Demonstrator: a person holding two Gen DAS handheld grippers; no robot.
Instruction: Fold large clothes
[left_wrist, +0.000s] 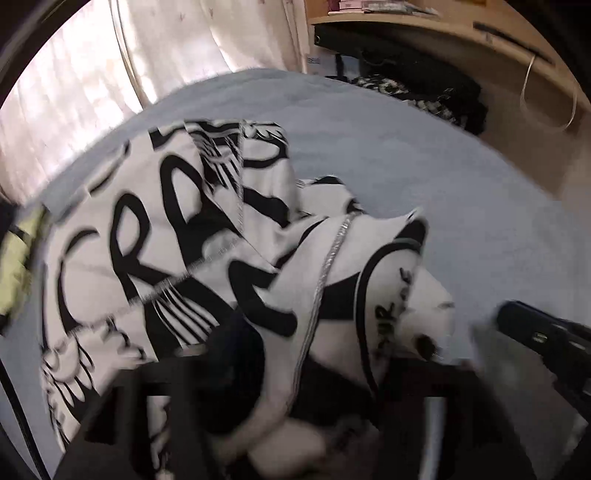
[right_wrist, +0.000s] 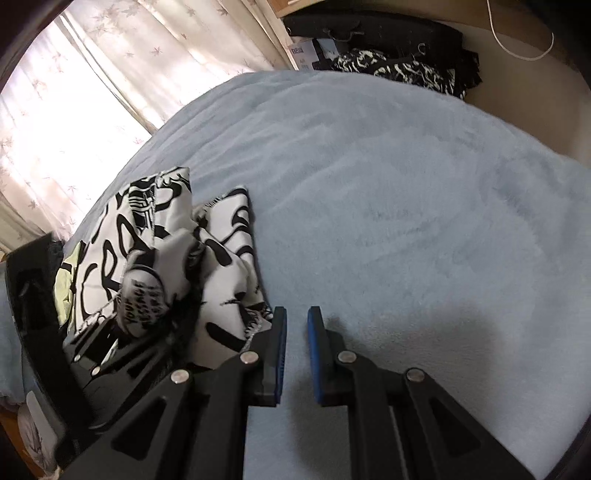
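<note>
The black-and-white printed garment (right_wrist: 162, 254) lies bunched on the blue bed (right_wrist: 388, 192), near its left edge; a rough fold seems made, but the heap is uneven and, I judge, needs squaring; the left gripper (right_wrist: 110, 332) rests at the cloth, spread wide, clamping nothing; the right gripper (right_wrist: 296, 317) hovers just beside the garment's edge, narrowly parted, empty.

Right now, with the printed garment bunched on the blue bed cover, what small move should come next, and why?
Probably bring the right hand-held gripper left to the garment edge and pinch it. The garment lies crumpled on the bed cover, and the right jaws hold nothing, hovering beside it with a narrow gap.
</note>
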